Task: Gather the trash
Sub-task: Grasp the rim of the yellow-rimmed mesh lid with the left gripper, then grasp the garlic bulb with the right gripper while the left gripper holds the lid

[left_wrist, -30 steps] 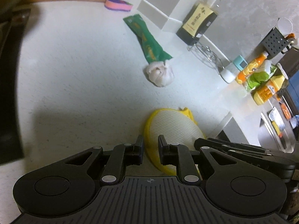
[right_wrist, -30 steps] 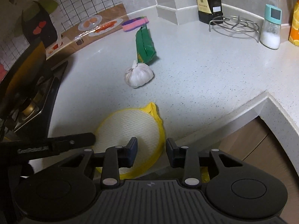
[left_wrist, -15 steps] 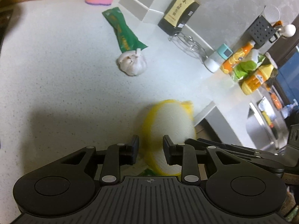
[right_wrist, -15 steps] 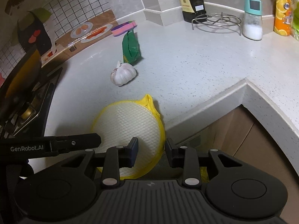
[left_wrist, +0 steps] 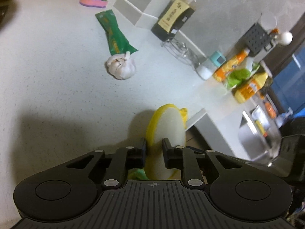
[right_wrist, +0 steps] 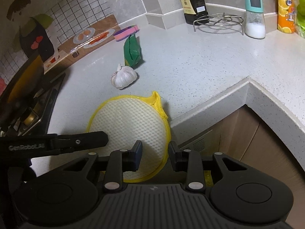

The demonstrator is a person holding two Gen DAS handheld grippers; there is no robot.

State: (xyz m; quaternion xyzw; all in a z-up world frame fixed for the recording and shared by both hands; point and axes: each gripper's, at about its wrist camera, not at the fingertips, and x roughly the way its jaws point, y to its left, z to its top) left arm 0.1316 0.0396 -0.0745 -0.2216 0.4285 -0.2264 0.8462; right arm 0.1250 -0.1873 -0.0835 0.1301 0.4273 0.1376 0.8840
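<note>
1. Fingers of our left hand-held gripper (left_wrist: 153,150) are clamped on the yellow-rimmed mesh pad (left_wrist: 167,127), which stands on edge, tilted, at the front lip of the worktop (left_wrist: 57,80).
2. From the right wrist we see that pad (right_wrist: 131,131) as a broad white disc with a yellow tab at its far edge; the left hand-held gripper (right_wrist: 103,139) reaches it from the left side.
3. Our right hand-held gripper (right_wrist: 155,155) sits just before the pad's near rim with its jaws apart, gripping nothing.
4. Beyond the pad, a garlic bulb (right_wrist: 124,76) lies on the worktop, apart from it.
5. Touching the garlic's far side is a green wrapper (right_wrist: 132,51), lying flat.
6. Past the wrapper, by the wall, rests a pink sponge (right_wrist: 125,33).
7. Farthest right we see a dark bottle (right_wrist: 193,2), a wire trivet (right_wrist: 219,22) and a salt shaker (right_wrist: 255,17).
</note>
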